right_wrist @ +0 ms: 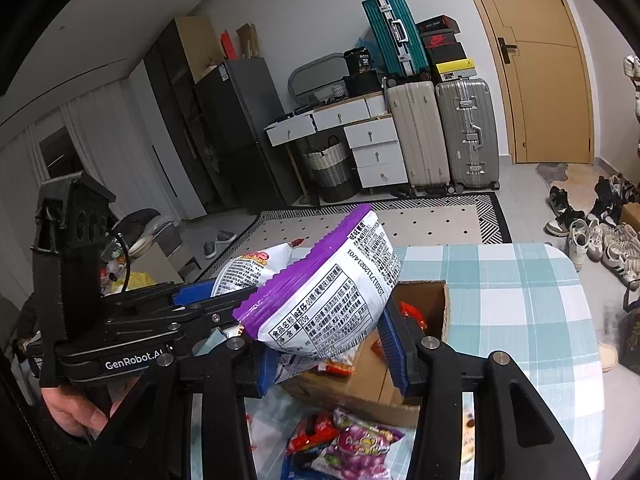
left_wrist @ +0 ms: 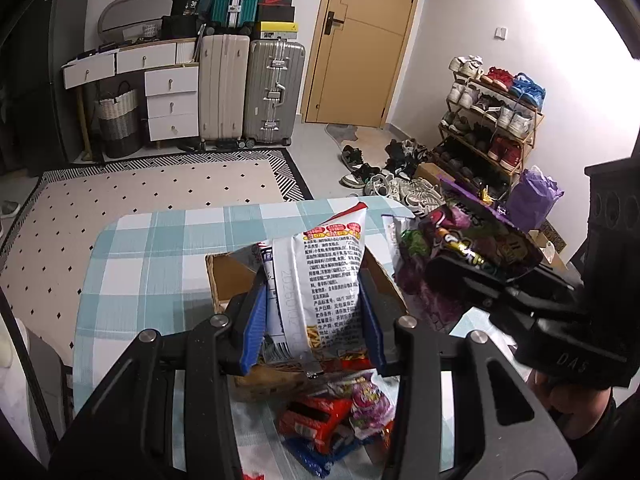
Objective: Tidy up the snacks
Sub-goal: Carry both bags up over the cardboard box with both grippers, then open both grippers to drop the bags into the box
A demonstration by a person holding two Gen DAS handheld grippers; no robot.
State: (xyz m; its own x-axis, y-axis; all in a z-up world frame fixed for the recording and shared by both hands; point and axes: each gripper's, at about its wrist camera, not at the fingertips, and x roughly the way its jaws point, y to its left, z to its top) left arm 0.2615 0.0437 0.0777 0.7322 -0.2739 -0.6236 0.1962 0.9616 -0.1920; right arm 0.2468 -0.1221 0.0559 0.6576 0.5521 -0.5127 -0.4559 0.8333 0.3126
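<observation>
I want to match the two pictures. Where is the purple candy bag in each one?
Left wrist view: purple candy bag at right, held in the right tongs.
Right wrist view: centre, printed back showing, between the blue pads.
Shared landmark: cardboard box beneath.

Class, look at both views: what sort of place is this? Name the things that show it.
Probably a lived-in home room: a shoe rack by the door, stacked suitcases, and a fridge.
</observation>
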